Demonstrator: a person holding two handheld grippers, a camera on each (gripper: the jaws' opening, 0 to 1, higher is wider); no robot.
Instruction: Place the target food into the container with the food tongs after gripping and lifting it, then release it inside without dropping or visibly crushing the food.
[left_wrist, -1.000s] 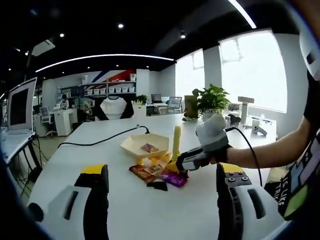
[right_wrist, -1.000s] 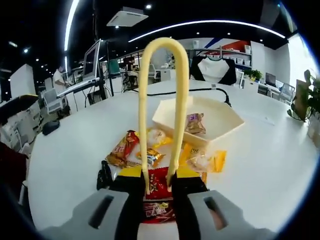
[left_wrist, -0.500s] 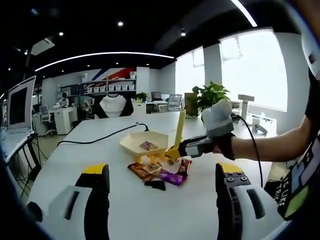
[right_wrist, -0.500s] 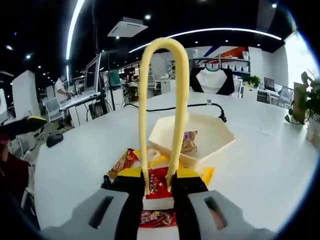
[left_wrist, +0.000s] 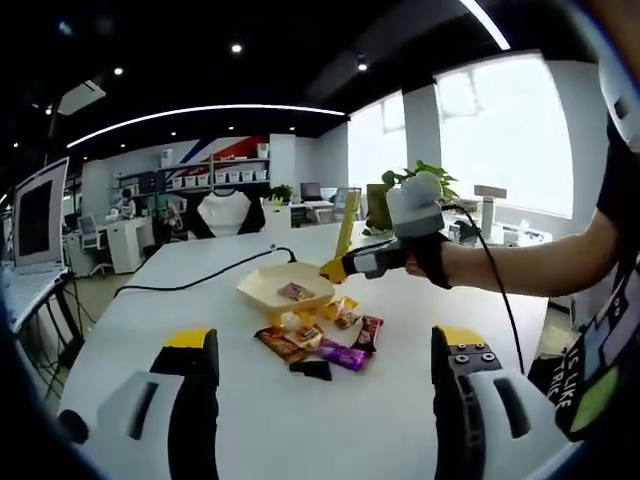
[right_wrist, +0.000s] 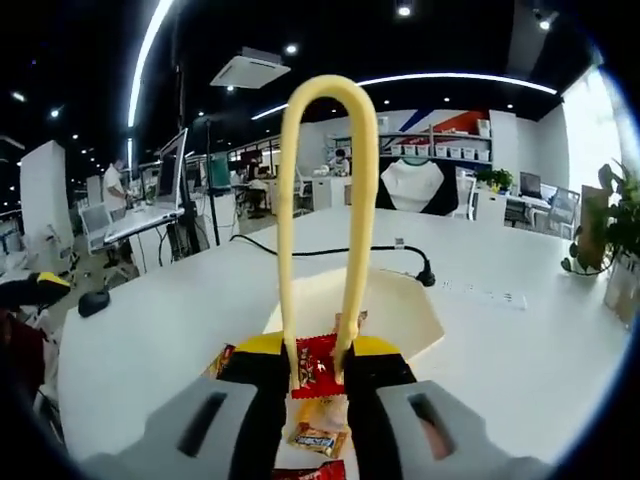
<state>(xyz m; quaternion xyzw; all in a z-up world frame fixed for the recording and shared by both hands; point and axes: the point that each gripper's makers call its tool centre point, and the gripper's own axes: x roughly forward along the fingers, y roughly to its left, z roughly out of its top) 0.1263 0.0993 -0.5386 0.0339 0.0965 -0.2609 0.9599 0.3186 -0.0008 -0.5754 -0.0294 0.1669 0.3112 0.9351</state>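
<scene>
Right gripper (right_wrist: 318, 375) jaws are clamped narrow on the yellow food tongs (right_wrist: 325, 200), whose loop stands up ahead of the camera; pinched between the tong tips is a red snack packet (right_wrist: 318, 368), lifted clear of the white table (right_wrist: 150, 330). In the right gripper view the packet hangs at the near edge of the pale hexagonal container (right_wrist: 400, 310), with loose snacks (right_wrist: 318, 438) visible below it on the table. From the left gripper view, the right gripper (left_wrist: 335, 270) is held by a hand (left_wrist: 425, 262) just above and beside the container (left_wrist: 283, 290), tongs (left_wrist: 347, 215) pointing up; one packet (left_wrist: 295, 292) already lies inside the container. The scattered pile (left_wrist: 320, 340) of wrappers sits on the table just in front of the container. Left gripper (left_wrist: 325, 400) jaws stand wide apart, holding nothing, well back from the pile. Judgement: grip and lift look done, and the packet shows no visible crushing, though its lower part is hidden by the jaws. Remaining: carry it fully over the container's interior, lower, ease the tongs open so it drops inside, then withdraw.
</scene>
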